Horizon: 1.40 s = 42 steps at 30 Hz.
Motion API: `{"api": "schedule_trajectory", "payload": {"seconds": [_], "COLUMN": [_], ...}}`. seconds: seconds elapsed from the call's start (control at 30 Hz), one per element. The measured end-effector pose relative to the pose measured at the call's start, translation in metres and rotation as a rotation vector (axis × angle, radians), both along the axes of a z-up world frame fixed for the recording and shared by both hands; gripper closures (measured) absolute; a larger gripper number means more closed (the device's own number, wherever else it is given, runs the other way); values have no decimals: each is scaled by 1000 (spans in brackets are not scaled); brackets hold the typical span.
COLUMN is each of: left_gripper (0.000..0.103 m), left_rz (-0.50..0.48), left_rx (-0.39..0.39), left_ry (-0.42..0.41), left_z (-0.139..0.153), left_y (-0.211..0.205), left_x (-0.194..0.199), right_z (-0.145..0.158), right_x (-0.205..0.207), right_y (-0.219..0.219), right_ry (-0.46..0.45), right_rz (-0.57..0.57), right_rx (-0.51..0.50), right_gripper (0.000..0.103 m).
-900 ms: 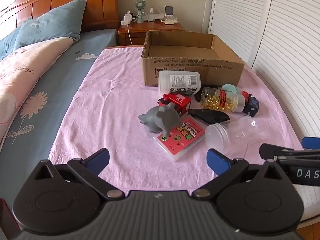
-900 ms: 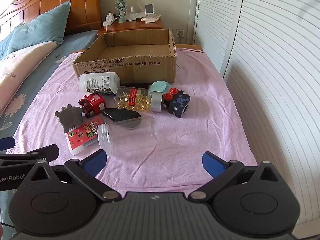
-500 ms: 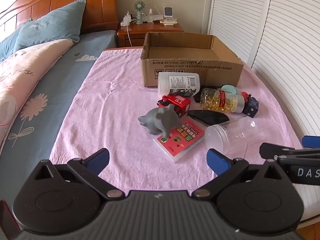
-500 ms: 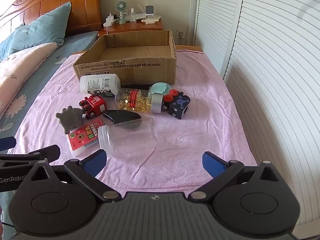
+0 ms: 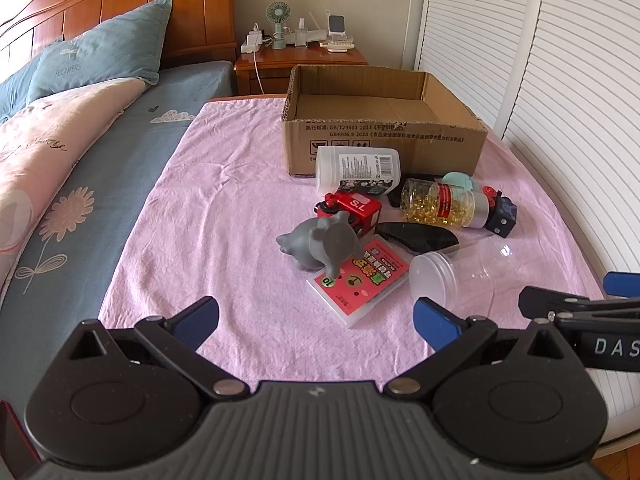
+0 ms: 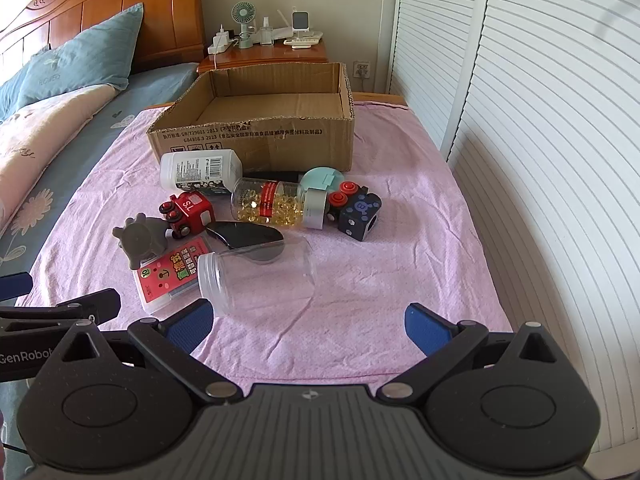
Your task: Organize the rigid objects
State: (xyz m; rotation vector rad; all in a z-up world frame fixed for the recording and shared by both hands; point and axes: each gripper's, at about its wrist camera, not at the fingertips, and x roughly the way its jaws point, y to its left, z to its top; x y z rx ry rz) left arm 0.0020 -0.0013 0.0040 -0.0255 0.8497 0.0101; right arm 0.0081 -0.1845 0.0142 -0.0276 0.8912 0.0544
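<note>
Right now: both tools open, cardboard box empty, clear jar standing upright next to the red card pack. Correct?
One thing is wrong: the clear jar lies on its side, not upright, as the right wrist view shows. The rest holds: left tool and right tool are open, the cardboard box looks empty, and the jar is next to the red card pack.

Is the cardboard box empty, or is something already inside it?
Empty, as far as visible: the cardboard box stands open and only its bare brown floor shows in both views. The strip behind its near wall is hidden.
</note>
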Motion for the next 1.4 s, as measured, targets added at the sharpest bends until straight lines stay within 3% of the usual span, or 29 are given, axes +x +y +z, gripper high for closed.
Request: {"api": "schedule_trajectory", "payload": {"seconds": [1.4], "left_gripper": [1], "left_rz": [-4], "left_rx": [-1], "left_ry": [-3], "left_z": [-1], "left_y": [2], "left_x": [4], "right_z": [1], "right_x": [3], "right_y": [0], "right_ry": [-5], "right_rz": [1], "right_rx": [-1], "right_gripper": [0]}}
